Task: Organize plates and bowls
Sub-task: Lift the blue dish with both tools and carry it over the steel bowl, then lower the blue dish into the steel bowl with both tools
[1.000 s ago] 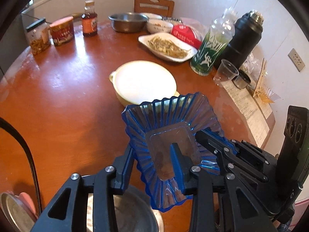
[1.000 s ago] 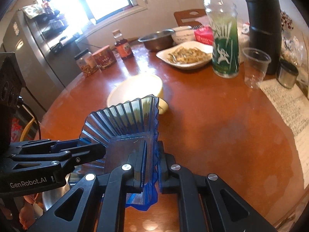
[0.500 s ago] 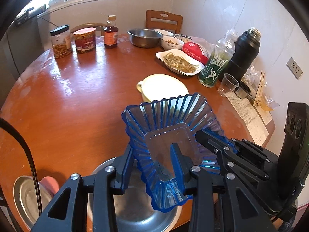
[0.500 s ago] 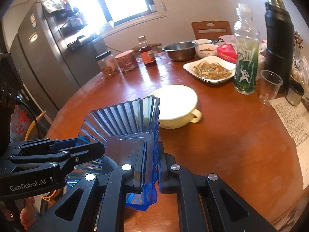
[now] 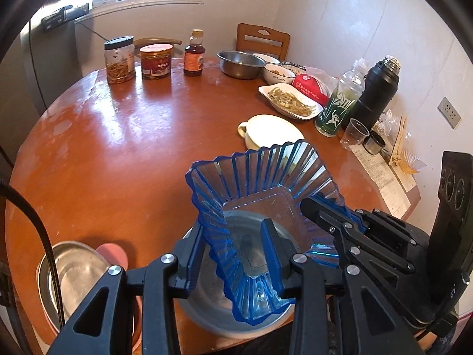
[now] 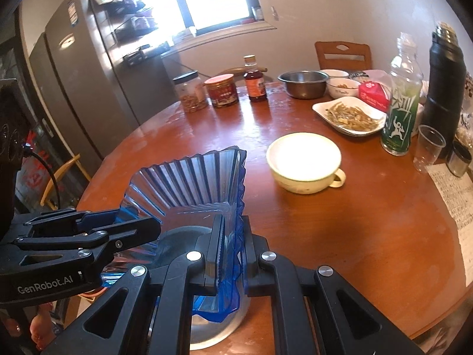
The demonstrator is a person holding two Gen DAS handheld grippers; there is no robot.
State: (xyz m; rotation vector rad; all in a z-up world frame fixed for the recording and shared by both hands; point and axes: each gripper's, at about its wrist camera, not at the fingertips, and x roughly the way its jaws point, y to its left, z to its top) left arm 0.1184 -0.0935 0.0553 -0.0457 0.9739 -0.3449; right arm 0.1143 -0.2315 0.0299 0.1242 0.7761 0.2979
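A fluted blue glass dish (image 5: 266, 189) is held by both grippers above a steel bowl (image 5: 212, 301) at the table's near edge. My left gripper (image 5: 233, 251) is shut on its near-left wall. My right gripper (image 6: 229, 254) is shut on its right wall; the dish (image 6: 192, 183) and the steel bowl (image 6: 218, 325) beneath it also show in the right wrist view. A cream cup-shaped bowl (image 6: 304, 159) stands mid-table, also in the left wrist view (image 5: 272, 130). A second steel bowl (image 5: 74, 269) sits at near left, next to something pink.
At the far side stand jars (image 5: 119, 59), a sauce bottle (image 5: 193, 53), a steel bowl (image 5: 241, 63), a plate of food (image 5: 291, 100), a green bottle (image 5: 340, 103), a black flask (image 5: 375, 91) and a plastic cup (image 5: 354, 133). Papers (image 6: 455, 189) lie at right.
Both grippers have pulled back toward the near table edge with the blue dish; it now hangs over the steel bowl, and the cream bowl lies farther away.
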